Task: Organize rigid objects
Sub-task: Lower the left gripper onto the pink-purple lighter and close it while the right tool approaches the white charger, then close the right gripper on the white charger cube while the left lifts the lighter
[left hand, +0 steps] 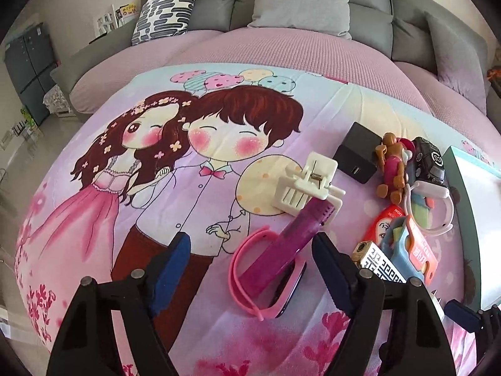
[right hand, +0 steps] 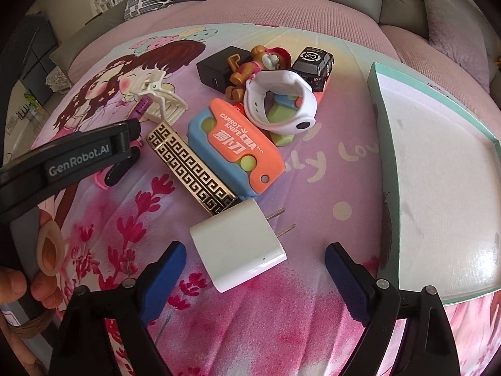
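My left gripper [left hand: 250, 250] stands open over a pink watch [left hand: 247, 285] and the purple stick [left hand: 300, 232] lying across it; neither pad presses on them. A white claw clip [left hand: 310, 185] lies just beyond. My right gripper [right hand: 255, 250] is open around a white plug charger [right hand: 238, 244], with gaps on both sides. Beyond the charger lie a gold patterned lighter [right hand: 191, 169], an orange and blue carrot knife toy [right hand: 235, 150], a white watch [right hand: 281, 106], a brown toy figure [right hand: 250, 65], a black toy car [right hand: 313, 62] and a black charger [right hand: 216, 69].
A shallow teal box with a white floor [right hand: 438, 172] sits at the right, on the cartoon-print cloth [left hand: 156, 156]. A finger of the left gripper [right hand: 94, 150] and a person's hand [right hand: 18, 285] show at the left. Grey sofa cushions [left hand: 300, 0] stand behind.
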### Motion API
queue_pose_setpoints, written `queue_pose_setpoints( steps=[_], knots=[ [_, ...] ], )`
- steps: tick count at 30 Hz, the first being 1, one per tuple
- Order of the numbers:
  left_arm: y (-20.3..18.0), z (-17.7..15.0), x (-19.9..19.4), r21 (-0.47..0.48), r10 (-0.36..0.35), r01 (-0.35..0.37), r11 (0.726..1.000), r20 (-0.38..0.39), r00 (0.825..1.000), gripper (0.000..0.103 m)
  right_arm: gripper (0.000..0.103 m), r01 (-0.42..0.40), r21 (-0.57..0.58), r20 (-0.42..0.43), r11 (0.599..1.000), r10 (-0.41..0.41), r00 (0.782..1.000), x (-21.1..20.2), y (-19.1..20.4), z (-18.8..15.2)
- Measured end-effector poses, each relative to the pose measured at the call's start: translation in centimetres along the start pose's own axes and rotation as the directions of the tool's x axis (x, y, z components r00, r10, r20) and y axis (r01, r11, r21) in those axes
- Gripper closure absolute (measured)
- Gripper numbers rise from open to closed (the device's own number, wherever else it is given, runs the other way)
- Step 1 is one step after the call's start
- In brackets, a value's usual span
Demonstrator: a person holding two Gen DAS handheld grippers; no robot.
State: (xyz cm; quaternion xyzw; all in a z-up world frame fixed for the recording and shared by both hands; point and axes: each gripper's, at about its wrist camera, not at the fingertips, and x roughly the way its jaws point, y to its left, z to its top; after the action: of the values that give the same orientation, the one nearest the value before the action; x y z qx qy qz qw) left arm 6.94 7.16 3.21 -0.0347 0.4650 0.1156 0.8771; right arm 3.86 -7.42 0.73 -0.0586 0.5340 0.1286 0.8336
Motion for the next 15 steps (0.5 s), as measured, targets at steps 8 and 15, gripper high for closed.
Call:
queue_pose_setpoints(
  steps=[8, 15],
  knots=[
    [-1.07, 0.01, 0.69, 0.056, -0.027, 0.027, 0.998, -0.001, 1.000, 0.059, 0.022, 0.012, 0.005, 0.009, 1.000, -0.012, 1.000, -0.22, -0.19, -0.18],
    [-0.80, 0.05, 0.66, 0.036, -0.087, 0.087, 0.996, 0.007, 0.996, 0.078, 0.034, -0.007, 0.016, 0.028, 1.000, 0.006, 1.000, -0.39, -0.28, -0.11]
  ],
)
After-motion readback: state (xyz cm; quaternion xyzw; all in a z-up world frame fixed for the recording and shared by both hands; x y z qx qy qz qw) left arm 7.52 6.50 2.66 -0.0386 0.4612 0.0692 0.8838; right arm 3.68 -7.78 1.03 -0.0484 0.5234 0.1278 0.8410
